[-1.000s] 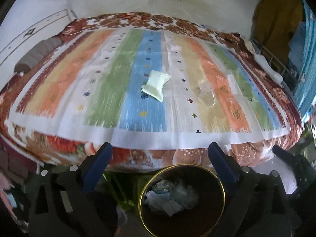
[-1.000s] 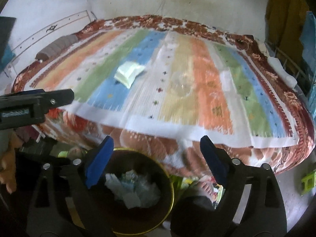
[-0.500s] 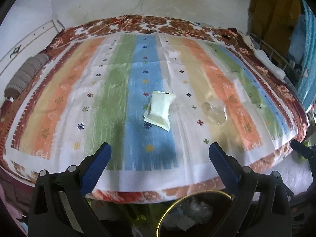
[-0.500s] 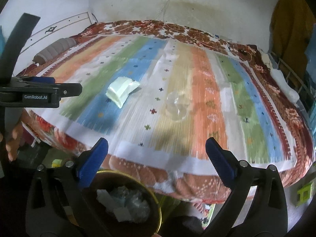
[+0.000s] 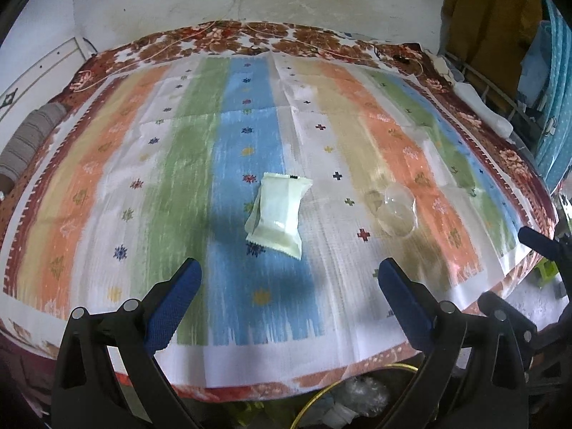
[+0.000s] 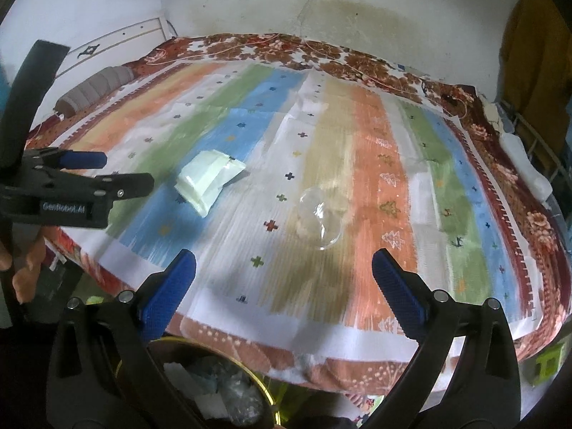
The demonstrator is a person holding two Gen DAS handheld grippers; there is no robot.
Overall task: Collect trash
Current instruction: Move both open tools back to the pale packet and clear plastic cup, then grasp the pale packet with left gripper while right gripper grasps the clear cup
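A pale yellow-white wrapper (image 5: 279, 214) lies on the blue stripe of the striped bedspread (image 5: 178, 178); it also shows in the right wrist view (image 6: 209, 178). A clear plastic cup (image 5: 397, 209) lies on its side to the wrapper's right, also in the right wrist view (image 6: 321, 216). My left gripper (image 5: 287, 287) is open and empty, just short of the wrapper. My right gripper (image 6: 284, 279) is open and empty, just short of the cup. The left gripper shows side-on at the left of the right wrist view (image 6: 89, 178).
A gold-rimmed bin (image 6: 221, 389) with crumpled trash stands on the floor below the bed's near edge, also in the left wrist view (image 5: 343, 400). A grey bolster (image 6: 96, 85) lies at the bed's far left. A wire rack with cloths (image 5: 482, 103) stands at the right.
Both grippers have risen from above the bin and moved forward over the bed's near edge. The wrapper and cup now sit closer and larger. Both stay open.
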